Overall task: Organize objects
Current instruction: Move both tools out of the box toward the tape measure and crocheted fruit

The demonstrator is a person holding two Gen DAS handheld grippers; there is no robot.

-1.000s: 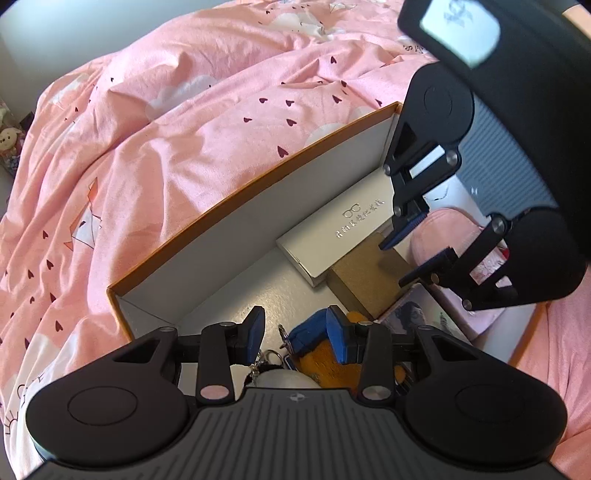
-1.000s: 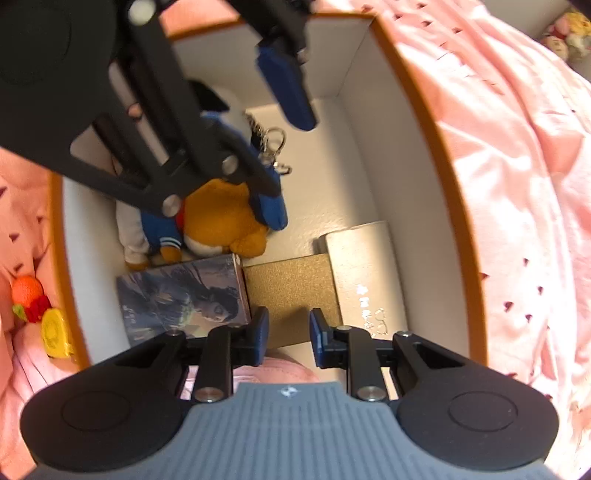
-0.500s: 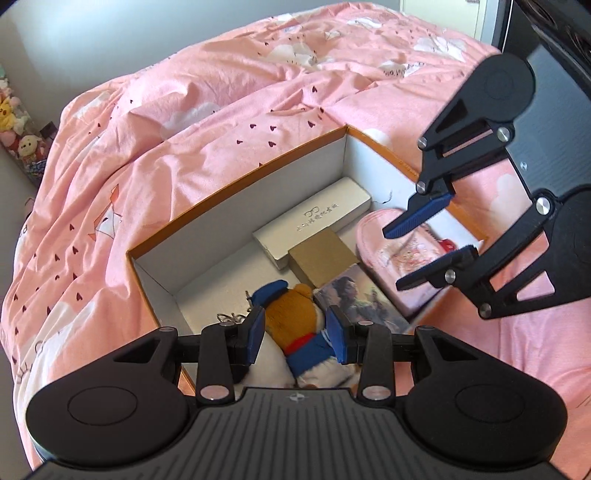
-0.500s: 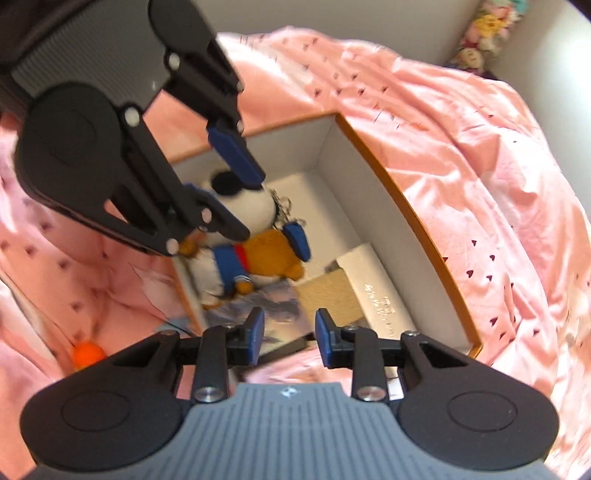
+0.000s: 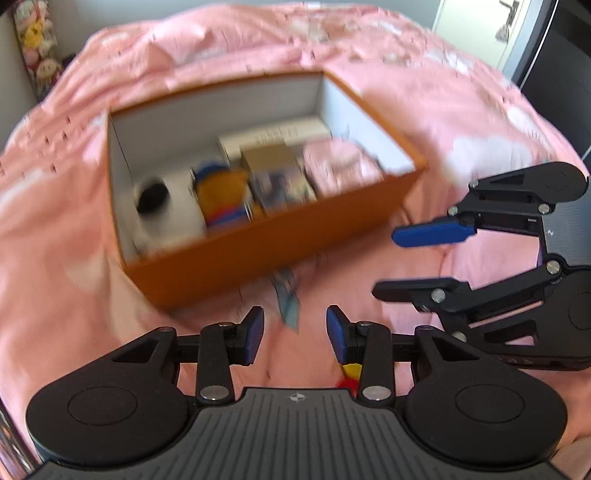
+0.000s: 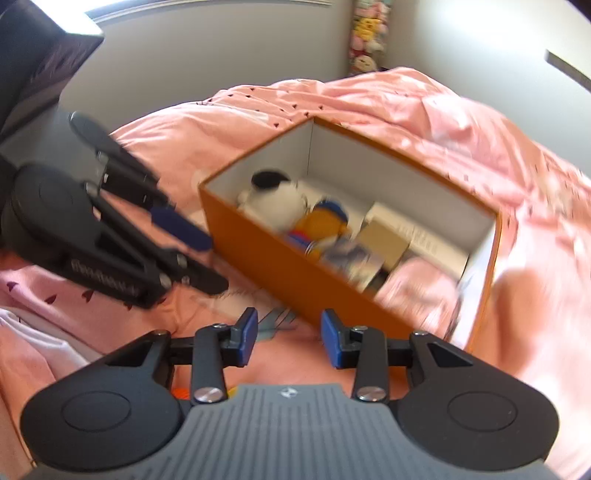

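Jaws: left gripper and right gripper hanging wide, empty.
Risk: hurrying, clipping the orange box.

Motion blur smears the contents of the orange cardboard box at frame centre, leaving the white case's lettering unreadable. A small yellow-and-red object at lower centre sits mostly hidden behind the left gripper's fingers.

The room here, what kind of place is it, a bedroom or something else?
Most likely a bedroom, perhaps a child's. A rumpled pink duvet with small heart prints covers a bed, soft toys are piled in the corner by the wall, and an orange box of keepsakes sits on the bedding.
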